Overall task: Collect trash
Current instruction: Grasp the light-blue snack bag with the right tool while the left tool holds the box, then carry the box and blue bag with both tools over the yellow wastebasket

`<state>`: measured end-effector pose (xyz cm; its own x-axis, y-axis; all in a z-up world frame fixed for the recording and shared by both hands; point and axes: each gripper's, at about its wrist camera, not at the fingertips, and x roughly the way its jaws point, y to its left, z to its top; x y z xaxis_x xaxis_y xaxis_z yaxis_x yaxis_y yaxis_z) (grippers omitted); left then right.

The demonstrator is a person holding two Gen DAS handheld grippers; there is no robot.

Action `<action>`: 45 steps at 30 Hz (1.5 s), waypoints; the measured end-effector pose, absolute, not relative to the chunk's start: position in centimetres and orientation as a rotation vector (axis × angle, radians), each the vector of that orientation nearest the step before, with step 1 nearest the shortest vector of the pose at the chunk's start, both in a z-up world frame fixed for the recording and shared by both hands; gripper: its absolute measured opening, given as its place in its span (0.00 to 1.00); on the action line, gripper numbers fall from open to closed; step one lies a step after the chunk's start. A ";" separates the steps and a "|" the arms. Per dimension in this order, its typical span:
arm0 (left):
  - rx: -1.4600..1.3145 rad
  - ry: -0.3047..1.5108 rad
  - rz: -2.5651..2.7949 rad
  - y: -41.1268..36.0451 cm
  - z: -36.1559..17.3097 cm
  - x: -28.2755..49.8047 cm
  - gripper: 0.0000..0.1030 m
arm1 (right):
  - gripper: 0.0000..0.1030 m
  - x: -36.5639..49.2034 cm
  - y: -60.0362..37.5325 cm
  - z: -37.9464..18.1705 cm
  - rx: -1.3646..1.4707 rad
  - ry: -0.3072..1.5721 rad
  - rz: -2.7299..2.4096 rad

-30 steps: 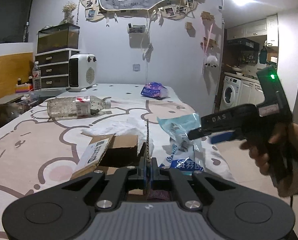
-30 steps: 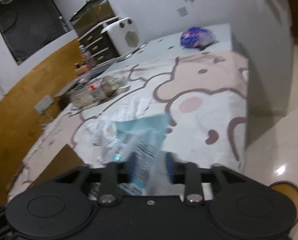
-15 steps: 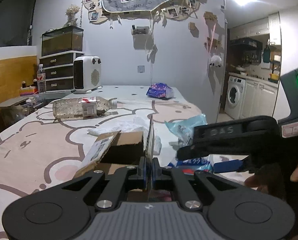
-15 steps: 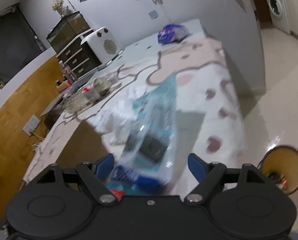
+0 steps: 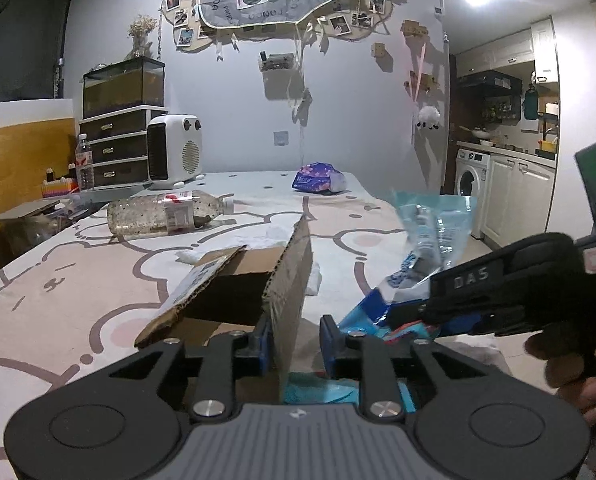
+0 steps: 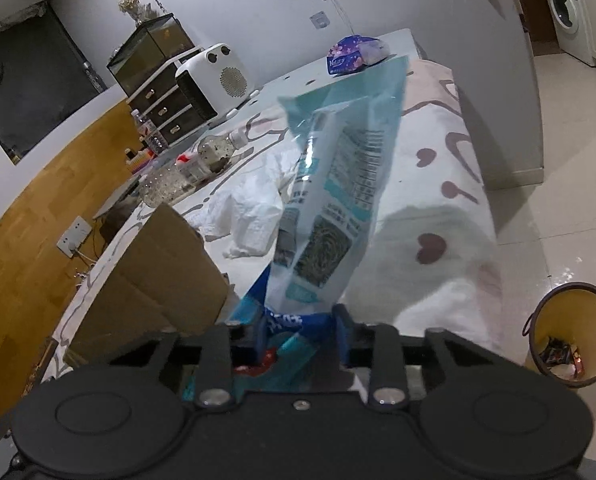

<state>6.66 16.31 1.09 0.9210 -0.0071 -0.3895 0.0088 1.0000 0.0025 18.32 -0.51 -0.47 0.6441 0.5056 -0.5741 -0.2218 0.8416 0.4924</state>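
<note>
Both grippers work at the cardboard box (image 5: 233,280): right gripper (image 6: 302,336), just closed, pinches the blue plastic bag (image 6: 338,184) standing lengthwise beside it, while left gripper (image 5: 293,340), jaws just parting, straddles the box flap (image 5: 291,276).

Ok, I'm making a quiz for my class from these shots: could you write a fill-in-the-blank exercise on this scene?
1. The right hand-held gripper is shut on a blue plastic ____.
2. A cardboard flap stands between the open pads of the ____ hand-held gripper.
3. The clear bottle lies on its ____.
4. The yellow bin stands on the ____.

Missing words: bag; left; side; floor
</note>
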 end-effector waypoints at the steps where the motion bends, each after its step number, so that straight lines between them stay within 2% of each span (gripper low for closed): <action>1: 0.005 0.402 -0.002 16.2 1.1 6.6 0.06 | 0.30 18.2 -0.8 -0.5 0.401 0.765 0.432; 6: -0.015 0.387 0.004 16.1 1.9 6.2 0.02 | 0.24 17.5 -1.6 -0.1 0.392 0.743 0.445; 20: -0.013 0.326 -0.038 12.1 4.1 4.4 0.02 | 0.23 14.5 -8.1 3.0 0.281 0.623 0.422; 33: -0.005 0.287 -0.198 2.2 4.9 4.2 0.02 | 0.23 10.4 -18.4 3.2 0.218 0.583 0.301; 45: 0.006 0.345 -0.337 -7.8 2.5 5.9 0.02 | 0.23 7.8 -28.3 0.7 0.260 0.571 0.134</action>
